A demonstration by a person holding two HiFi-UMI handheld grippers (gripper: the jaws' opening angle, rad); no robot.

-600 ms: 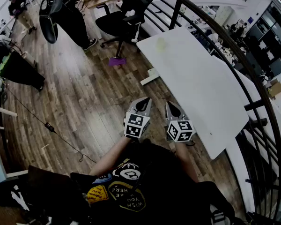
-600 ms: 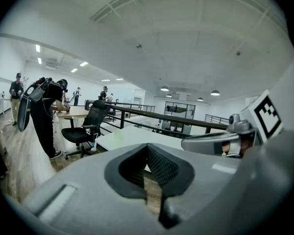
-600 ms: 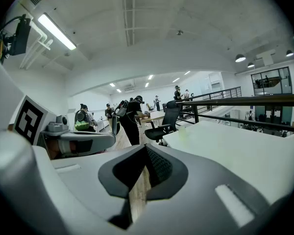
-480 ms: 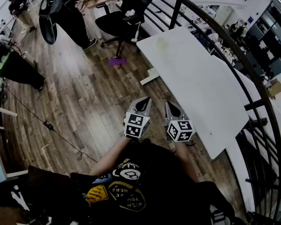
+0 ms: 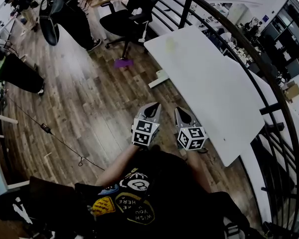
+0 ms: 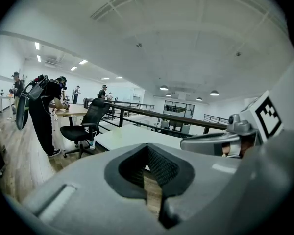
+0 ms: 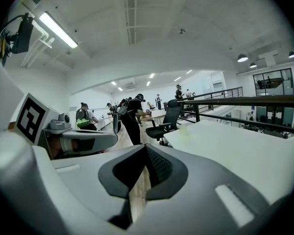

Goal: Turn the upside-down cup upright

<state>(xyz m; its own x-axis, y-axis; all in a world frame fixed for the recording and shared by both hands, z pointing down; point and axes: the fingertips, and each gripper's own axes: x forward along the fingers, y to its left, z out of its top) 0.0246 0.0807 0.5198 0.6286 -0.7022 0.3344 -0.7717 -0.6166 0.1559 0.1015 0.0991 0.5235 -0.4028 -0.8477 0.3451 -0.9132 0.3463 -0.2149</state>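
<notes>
A small pale yellow-green cup [image 5: 170, 46] stands on the far end of the white table [image 5: 214, 93]; in the right gripper view the cup [image 7: 183, 129] is tiny and its pose cannot be told. My left gripper [image 5: 152, 107] and right gripper [image 5: 181, 112] hang side by side close to my body, over the wooden floor at the table's near left edge, far from the cup. Both are shut with nothing between the jaws, as the left gripper [image 6: 148, 148] and right gripper [image 7: 147, 148] show in their own views.
A black office chair [image 5: 134, 19] stands beyond the table's far end, with a person in black [image 5: 74, 14] beside it. A dark railing [image 5: 249, 49] curves along the table's right side. A purple object [image 5: 123, 62] and a cable [image 5: 50, 133] lie on the floor.
Both grippers have stayed where they were, still shut. The head view has drifted slightly, so the floor and table sit a little higher and to the left.
</notes>
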